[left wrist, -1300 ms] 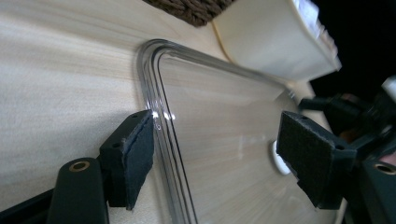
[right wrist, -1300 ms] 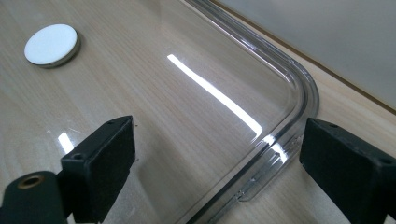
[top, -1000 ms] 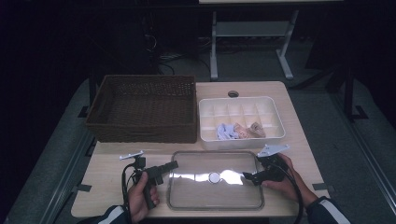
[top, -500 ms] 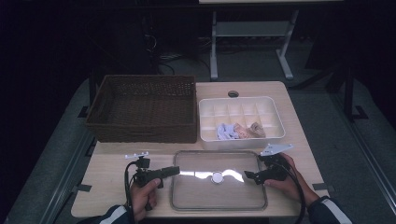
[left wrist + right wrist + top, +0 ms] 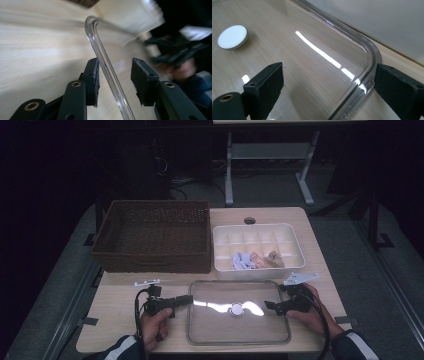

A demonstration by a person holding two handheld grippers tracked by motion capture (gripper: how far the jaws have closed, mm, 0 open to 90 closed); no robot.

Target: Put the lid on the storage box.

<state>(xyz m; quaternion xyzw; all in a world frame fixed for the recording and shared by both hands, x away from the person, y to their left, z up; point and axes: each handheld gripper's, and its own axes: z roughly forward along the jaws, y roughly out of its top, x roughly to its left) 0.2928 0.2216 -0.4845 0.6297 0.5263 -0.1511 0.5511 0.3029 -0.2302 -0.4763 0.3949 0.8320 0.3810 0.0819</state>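
Observation:
A clear rectangular lid (image 5: 235,330) with a white round knob (image 5: 236,309) lies flat on the wooden table near its front edge. My left gripper (image 5: 189,299) is at the lid's left edge. In the left gripper view its jaws have just been closing and stand astride the lid's clear rim (image 5: 107,72), with a gap still showing on the right pad's side, so the left gripper (image 5: 115,65) is open. My right gripper (image 5: 270,306) is at the lid's right edge. It (image 5: 329,75) is wide open, one pad over the lid and one outside the rim (image 5: 372,57).
A white divided tray (image 5: 260,232) holding small cloth pieces (image 5: 243,261) stands just behind the lid. A dark wicker basket (image 5: 152,235) sits at the back left. The table's front edge (image 5: 150,351) runs close under both hands.
The left gripper's jaws have narrowed around the lid's left edge. Both hands and the lid have stayed about where they were.

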